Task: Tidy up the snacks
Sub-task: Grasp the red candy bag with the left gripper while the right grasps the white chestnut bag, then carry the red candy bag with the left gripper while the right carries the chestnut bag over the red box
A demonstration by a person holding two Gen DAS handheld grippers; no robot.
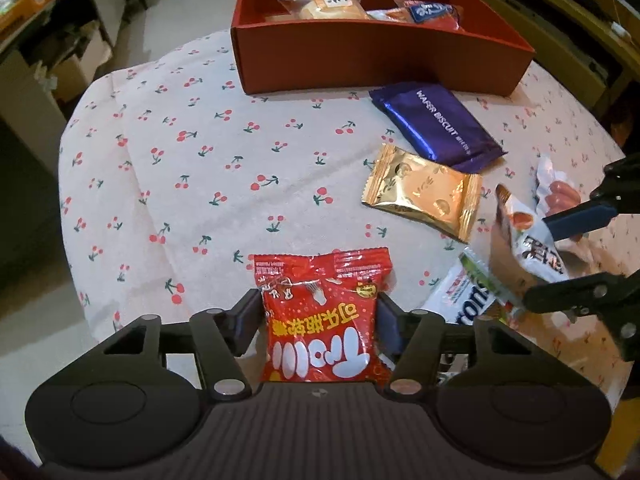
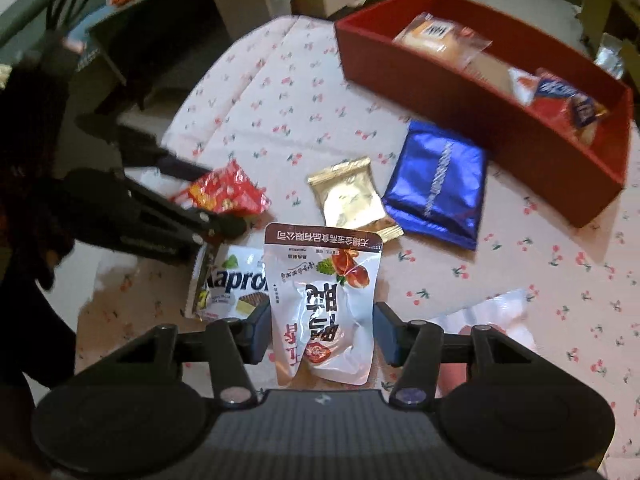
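Purple wrapper (image 1: 436,124) near the red box reads "WAFER BISCUIT", white wafer pack (image 2: 228,284) at near left shows "Kapro", red gummy bag (image 1: 322,320) shows "Trolli" upside down

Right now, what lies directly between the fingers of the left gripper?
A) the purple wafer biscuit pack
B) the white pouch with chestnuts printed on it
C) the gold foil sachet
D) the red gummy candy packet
D: in the left wrist view the red gummy candy packet sits between the fingers of the left gripper, while the purple wafer biscuit pack and gold foil sachet lie on the cloth beyond.
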